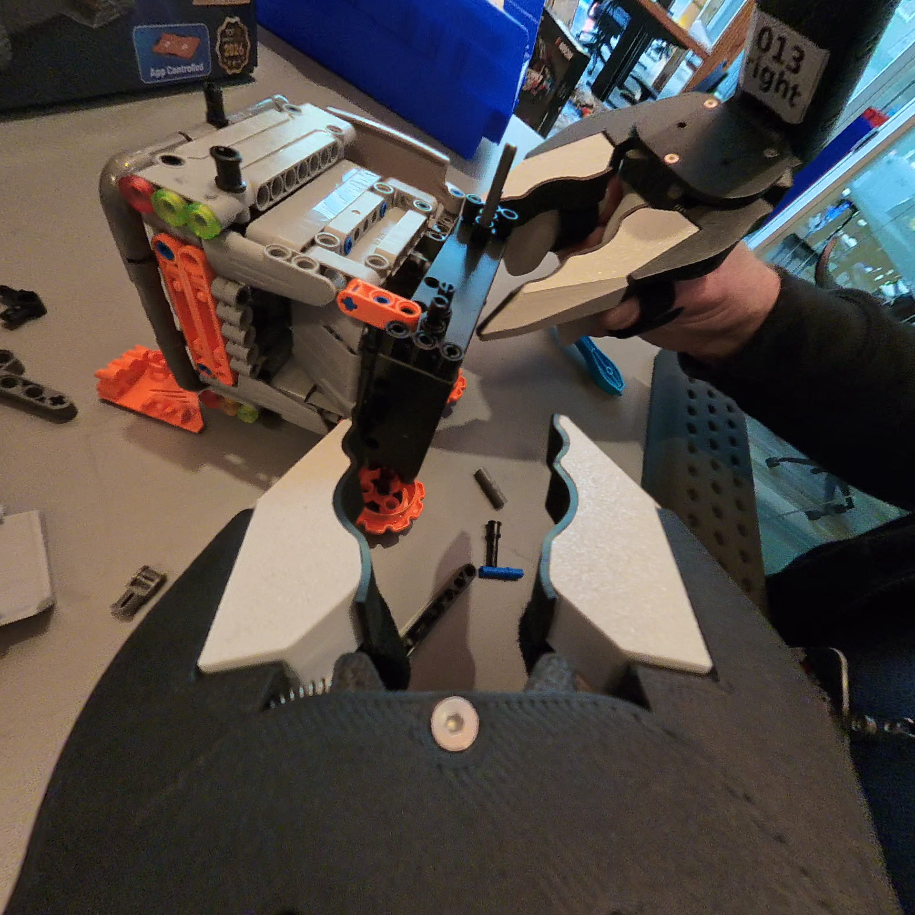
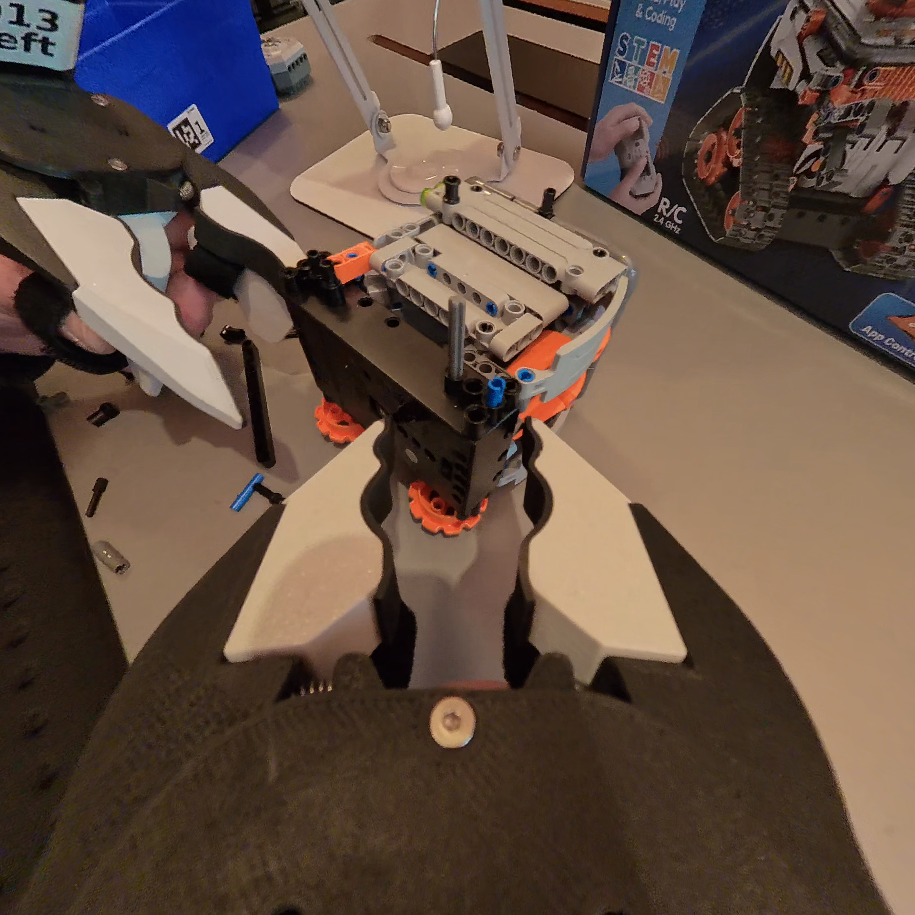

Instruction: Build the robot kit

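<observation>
Both grippers sit at a brick-built model (image 1: 277,257) standing on a grey table (image 1: 124,485). Left gripper (image 1: 450,440): fingers spread wide, nothing gripped; its left finger (image 1: 297,554) lies against the near end of the model's black block (image 1: 396,411) and an orange gear (image 1: 391,500) at the block's foot, the right finger well clear. Right gripper (image 2: 453,435): fingers parted, straddling the opposite end of the same block (image 2: 435,445), a second orange gear (image 2: 445,510) between them; whether the pads actually press the block, cannot tell. Left view only: red and green round studs (image 1: 171,205) on the model's corner, a long orange beam (image 1: 190,307) down its side, an orange wedge piece (image 1: 148,391) beside its base, a dark short axle (image 1: 489,487), black pin (image 1: 492,542) and blue pin (image 1: 500,573) on the table between the left fingers, a light-blue part (image 1: 599,366) under the right gripper (image 1: 500,257), which is seen here from the side with a hand (image 1: 703,307) behind it. Right view only: a white lamp base (image 2: 435,163) behind the model, a printed box (image 2: 752,148) at right, a long black axle (image 2: 257,401) and a metal sleeve (image 2: 111,557) lying at left. Grey axle (image 2: 456,336) stands upright on the block top, seen in both views. Blue bin (image 2: 173,64) at the rear, also in both
</observation>
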Demonstrator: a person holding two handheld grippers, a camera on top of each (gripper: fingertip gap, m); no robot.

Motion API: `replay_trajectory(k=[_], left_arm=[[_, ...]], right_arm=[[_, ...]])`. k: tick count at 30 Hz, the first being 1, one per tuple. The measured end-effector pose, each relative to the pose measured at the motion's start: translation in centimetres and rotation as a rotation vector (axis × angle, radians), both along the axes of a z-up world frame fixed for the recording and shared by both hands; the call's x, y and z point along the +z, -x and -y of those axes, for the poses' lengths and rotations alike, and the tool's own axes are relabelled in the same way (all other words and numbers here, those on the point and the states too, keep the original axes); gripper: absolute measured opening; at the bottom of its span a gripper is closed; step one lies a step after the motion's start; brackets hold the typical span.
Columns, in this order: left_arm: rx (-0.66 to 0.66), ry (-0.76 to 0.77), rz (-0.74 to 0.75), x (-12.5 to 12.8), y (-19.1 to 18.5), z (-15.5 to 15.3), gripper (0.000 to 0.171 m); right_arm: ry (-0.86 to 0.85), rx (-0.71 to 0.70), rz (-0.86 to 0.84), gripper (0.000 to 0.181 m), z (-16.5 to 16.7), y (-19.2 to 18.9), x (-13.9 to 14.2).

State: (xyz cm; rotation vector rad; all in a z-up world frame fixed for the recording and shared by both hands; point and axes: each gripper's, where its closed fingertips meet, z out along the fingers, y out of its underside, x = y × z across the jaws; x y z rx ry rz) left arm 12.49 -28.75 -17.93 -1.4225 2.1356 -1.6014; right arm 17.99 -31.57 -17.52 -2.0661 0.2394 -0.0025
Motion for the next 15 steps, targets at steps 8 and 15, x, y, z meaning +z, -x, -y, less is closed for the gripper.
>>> replay_trajectory(k=[8, 15], left_arm=[[0.003, 0.009, 0.023, 0.7, -0.1, -0.6, 0.075], [0.103, -0.031, 0.021, 1.4, 2.5, -5.3, 0.071]], right_arm=[[-0.022, 0.019, -0.003, 0.054, 0.4, -0.9, 1.1], [-0.002, 0.002, 0.030, 0.052, 2.9, -1.0, 1.7]])
